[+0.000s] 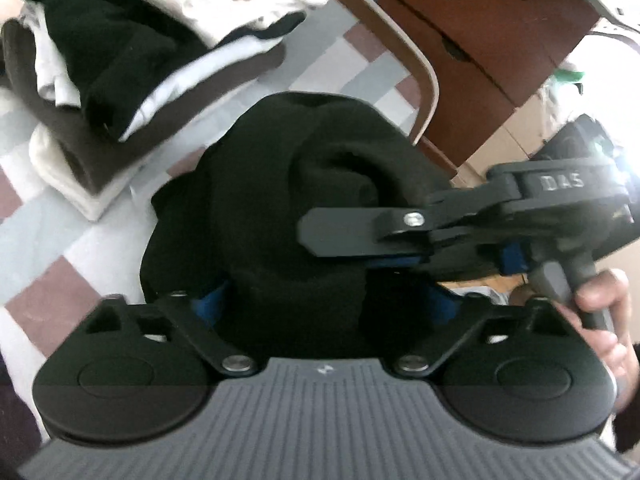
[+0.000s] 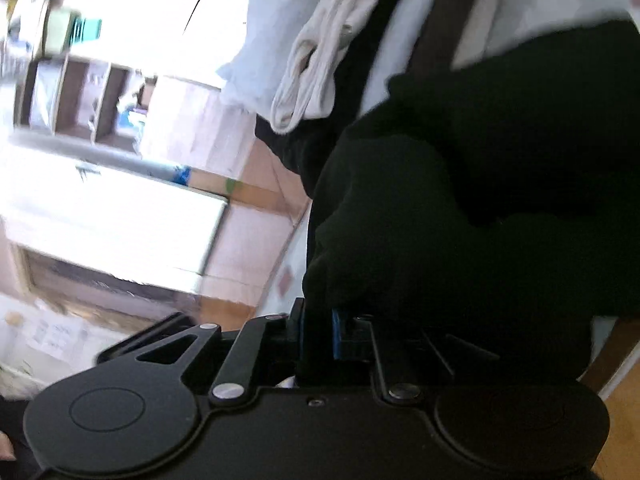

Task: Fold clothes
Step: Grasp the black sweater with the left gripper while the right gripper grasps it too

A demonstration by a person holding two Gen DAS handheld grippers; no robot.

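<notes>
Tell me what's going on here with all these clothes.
A person is folding laundry with two handheld grippers. Both the left gripper and the right gripper are clamped on a bunched black garment, held over a checkered surface. A stack of folded clothes sits beside it.

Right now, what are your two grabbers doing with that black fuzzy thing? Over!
Right gripper shut on black garment. Left gripper around the bunched garment, grip unclear. Folded pile beyond, apart. Nothing blocking.
</notes>
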